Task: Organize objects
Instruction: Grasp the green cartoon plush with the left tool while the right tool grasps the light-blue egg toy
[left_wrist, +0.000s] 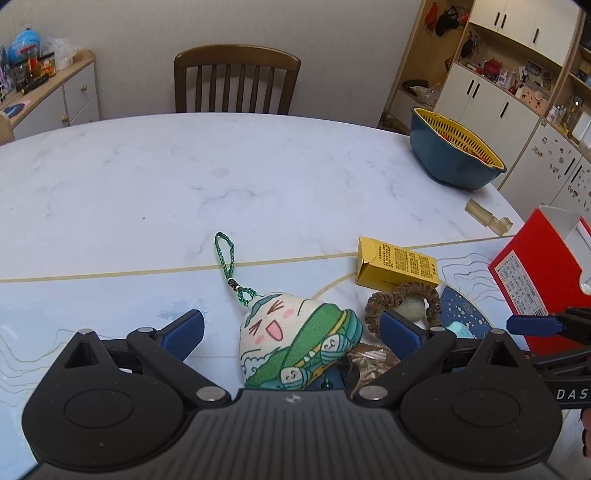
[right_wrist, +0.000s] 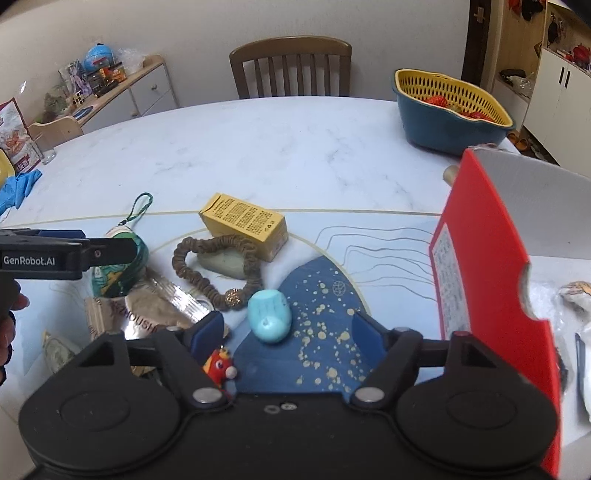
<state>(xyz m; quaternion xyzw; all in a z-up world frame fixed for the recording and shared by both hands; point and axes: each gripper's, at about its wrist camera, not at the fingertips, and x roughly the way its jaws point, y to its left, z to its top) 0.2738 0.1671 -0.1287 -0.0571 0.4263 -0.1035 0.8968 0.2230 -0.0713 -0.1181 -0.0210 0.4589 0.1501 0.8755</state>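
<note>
The left tongs (left_wrist: 291, 328) stand apart over the plush (left_wrist: 295, 343), which lies on the counter (left_wrist: 147, 184) between the pads with its green cord (left_wrist: 227, 266) trailing away; nothing is pinched yet. The right tongs (right_wrist: 288, 328) also stand apart, straddling the blue capsule (right_wrist: 269, 317) on the dark mat (right_wrist: 325, 295), with clear gaps on both sides. To do this well, I would bring each pair down square over the widest part of its thing before closing: the plush across its belly, clear of the scrunchie (left_wrist: 402, 299) by the right pad, and the capsule across its short axis, since it looks smooth and could squirt out. The red box (right_wrist: 480, 258), open just right of the mat, looks the likely destination. Only the right view shows the capsule whole, the small red charm (right_wrist: 219, 365), the foil packet (right_wrist: 162, 306) and the box's inside. Only the left view shows the plush's face and the yellow carton (left_wrist: 395, 266) end-on.
</note>
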